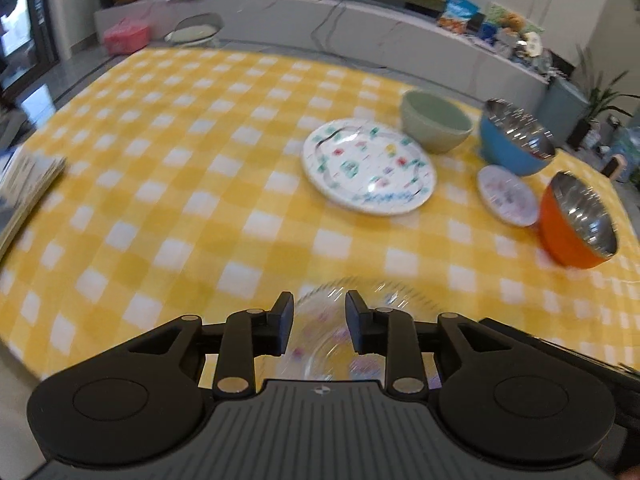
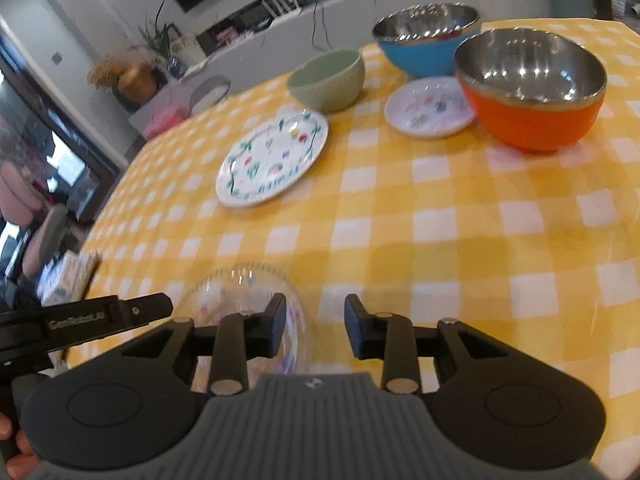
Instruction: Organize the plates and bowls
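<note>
On the yellow checked tablecloth (image 2: pixel 440 216), the clear glass bowl (image 1: pixel 344 328) sits nearest, beneath the left gripper (image 1: pixel 318 322), whose jaws gape unclosed. The right gripper (image 2: pixel 316 326) is likewise parted, empty. Best straddle the bowl's rim squarely before closing.

Bench cloth (image 1: pixel 168 184): yellow and white check, with deeper yellow squares where the bands cross.
Large plate (image 1: pixel 368 166): white, scattered with small green, red, pink and yellow motifs, a dark looping line around them, and blue lettering near one edge.
Small plate (image 2: pixel 430 108): white with faint pink, green and blue prints.
Green bowl (image 1: pixel 436 122): plain pale sage green, inside and out.
Blue bowl (image 2: pixel 426 38): bright blue outside, shiny silver metal inside.
Orange bowl (image 2: pixel 532 92): orange outside, mirror-like silver inside.
Glass dish (image 2: pixel 244 300): clear, ribbed, with pink and purple specks showing through.
Left gripper (image 1: pixel 318 320): black arms, dark blue pads.
Right gripper (image 2: pixel 316 322): black arms, dark blue pads.
</note>
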